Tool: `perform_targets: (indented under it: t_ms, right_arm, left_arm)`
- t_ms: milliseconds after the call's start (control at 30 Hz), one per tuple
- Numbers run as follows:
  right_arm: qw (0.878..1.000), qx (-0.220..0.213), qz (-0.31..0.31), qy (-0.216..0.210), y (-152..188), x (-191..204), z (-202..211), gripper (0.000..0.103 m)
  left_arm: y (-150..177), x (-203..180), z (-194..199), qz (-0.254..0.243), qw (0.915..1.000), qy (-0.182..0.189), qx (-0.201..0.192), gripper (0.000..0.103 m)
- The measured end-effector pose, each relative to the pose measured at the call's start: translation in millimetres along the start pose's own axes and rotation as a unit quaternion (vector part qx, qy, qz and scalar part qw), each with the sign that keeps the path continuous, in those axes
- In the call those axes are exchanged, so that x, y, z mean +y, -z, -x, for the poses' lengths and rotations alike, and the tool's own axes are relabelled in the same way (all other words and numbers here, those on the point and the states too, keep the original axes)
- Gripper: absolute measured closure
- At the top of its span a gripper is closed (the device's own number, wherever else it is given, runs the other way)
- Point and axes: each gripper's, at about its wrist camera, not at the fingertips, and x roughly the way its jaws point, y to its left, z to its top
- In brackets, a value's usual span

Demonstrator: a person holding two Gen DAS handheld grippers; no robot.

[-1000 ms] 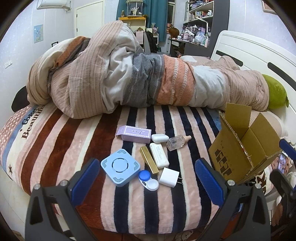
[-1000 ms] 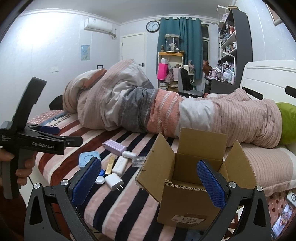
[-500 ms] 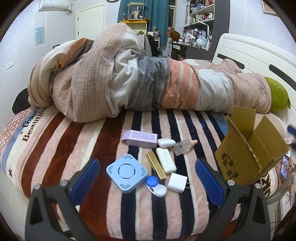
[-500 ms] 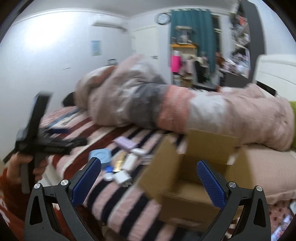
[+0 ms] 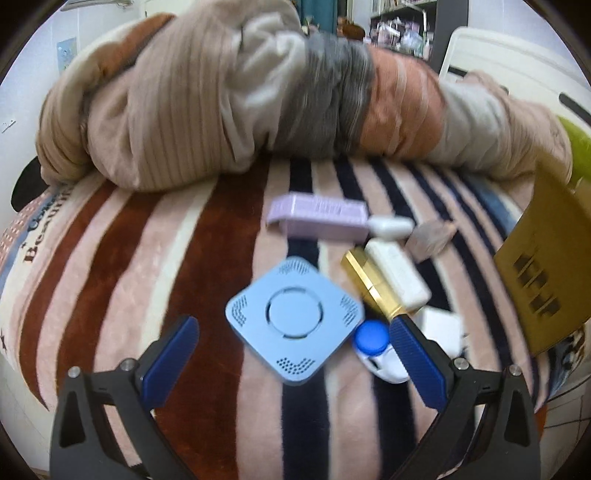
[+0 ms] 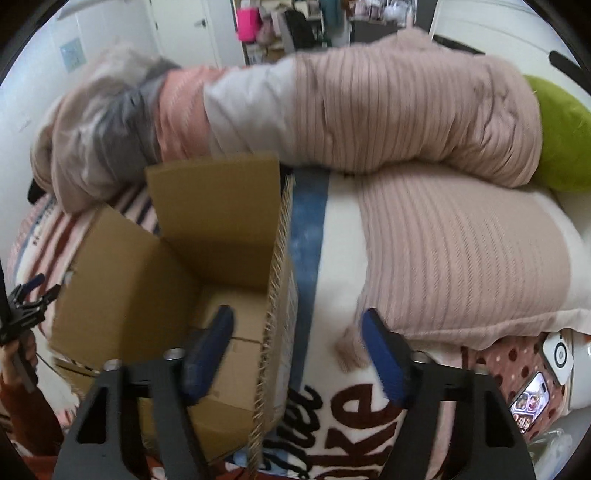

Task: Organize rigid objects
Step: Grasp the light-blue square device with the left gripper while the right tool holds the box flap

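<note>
Small items left of the box, before the duvet

white wall | white door | dark shelving | white headboard

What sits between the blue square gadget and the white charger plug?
The contact lens case, blue cap up, lies between blue square gadget and white charger plug, in the left wrist view.

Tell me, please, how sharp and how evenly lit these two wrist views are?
Left wrist view: motion-blurred, the duvet and purple box smeared, the blue square device somewhat crisper; fisheye bends the stripes. Right wrist view: also smeared, the cardboard box soft-edged; even indoor light, no glare.
</note>
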Motion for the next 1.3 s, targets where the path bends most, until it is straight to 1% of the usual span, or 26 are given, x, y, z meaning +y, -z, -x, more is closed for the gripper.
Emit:
perform_targets:
  t_ms: [33, 100, 167, 200, 300, 333, 367, 433, 467, 533, 600, 700, 800, 900, 967, 1033, 1067, 1133, 1167, 1233, 1300]
  right_arm:
    - [1.000, 0.007, -0.004, -0.003, 0.2, -1.0, -5.5, 0.066]
    - [1.000, 0.011, -0.009, -0.009, 2.7, -3.8, -12.1, 0.076]
    - [1.000, 0.008, -0.013, -0.022, 1.2, -3.8, -14.0, 0.079]
    - [1.000, 0.008, -0.014, -0.025, 0.2, -4.2, -13.5, 0.080]
    - [1.000, 0.005, -0.009, -0.023, 2.6, -4.0, -12.6, 0.080]
    - [1.000, 0.005, -0.010, -0.023, 3.0, -3.6, -12.4, 0.080]
    - [1.000, 0.005, -0.010, -0.023, 2.2, -3.4, -13.6, 0.080]
    - [1.000, 0.005, -0.011, -0.023, 1.9, -3.4, -14.2, 0.080]
    - [1.000, 0.005, -0.012, -0.023, 2.0, -3.8, -14.4, 0.080]
    - [1.000, 0.006, -0.011, -0.021, 1.5, -3.3, -14.6, 0.080]
    - [1.000, 0.006, -0.008, -0.018, 1.2, -2.6, -14.5, 0.080]
    - [1.000, 0.006, -0.006, -0.016, 1.5, -0.9, -14.2, 0.080]
    - [1.000, 0.006, -0.006, -0.015, 1.9, -0.5, -14.3, 0.080]
    - [1.000, 0.006, -0.008, -0.017, 2.2, 0.0, -14.2, 0.080]
    - [1.000, 0.005, -0.007, -0.017, 2.4, 0.6, -13.9, 0.080]
    - [1.000, 0.005, -0.006, -0.017, 2.1, 1.1, -13.9, 0.080]
    - [1.000, 0.005, -0.006, -0.017, 1.8, 0.3, -13.9, 0.080]
    - [1.000, 0.005, -0.006, -0.019, 1.3, 0.3, -13.9, 0.080]
    - [1.000, 0.006, -0.006, -0.019, 0.6, -0.5, -13.9, 0.080]
    - [1.000, 0.006, -0.006, -0.020, 0.4, -1.2, -14.3, 0.080]
    - [1.000, 0.006, -0.005, -0.021, 0.4, -1.3, -14.7, 0.080]
  left_arm:
    - [1.3, -0.2, -6.7, -0.010, 0.9999, -0.006, 0.000, 0.000]
    - [2.4, 0.4, -18.6, -0.031, 0.9991, -0.026, -0.013, 0.000]
    - [2.1, 3.5, -27.2, -0.050, 0.9973, -0.045, -0.027, 0.000]
    - [0.8, 6.8, -33.3, -0.059, 0.9970, -0.040, -0.030, 0.000]
    - [-3.8, 14.5, -41.5, -0.070, 0.9969, 0.005, -0.036, 0.001]
    - [-5.7, 15.3, -44.1, -0.080, 0.9958, 0.031, -0.033, 0.001]
    - [-7.2, 15.2, -48.8, -0.091, 0.9931, 0.070, -0.025, 0.001]
    - [-9.3, 12.3, -54.7, -0.105, 0.9883, 0.111, -0.008, 0.001]
    - [-10.5, 10.4, -59.2, -0.113, 0.9864, 0.119, 0.002, 0.001]
    - [-14.3, 7.1, -71.6, -0.129, 0.9851, 0.111, 0.020, 0.001]
    - [-18.3, 11.5, -80.8, -0.115, 0.9855, 0.120, 0.031, 0.001]
    - [-20.6, 19.1, -85.4, -0.086, 0.9860, 0.139, 0.035, 0.009]
    - [-13.9, 16.1, -81.4, -0.087, 0.9868, 0.134, 0.025, 0.009]
    - [-7.5, 20.3, -72.4, -0.076, 0.9890, 0.126, 0.018, 0.009]
    - [-6.0, 27.7, -67.5, -0.062, 0.9927, 0.102, 0.012, 0.009]
    - [-4.2, 31.4, -66.4, -0.049, 0.9967, 0.064, 0.009, 0.009]
    - [-3.8, 33.5, -66.5, -0.042, 0.9975, 0.055, 0.011, 0.009]
    - [-2.8, 36.4, -65.9, -0.028, 0.9975, 0.063, 0.015, 0.009]
    - [-0.7, 38.5, -64.8, -0.030, 0.9973, 0.066, 0.015, 0.009]
    - [2.4, 36.3, -63.4, -0.051, 0.9962, 0.069, 0.017, 0.006]
    - [5.9, 34.1, -62.1, -0.070, 0.9950, 0.069, 0.017, 0.005]
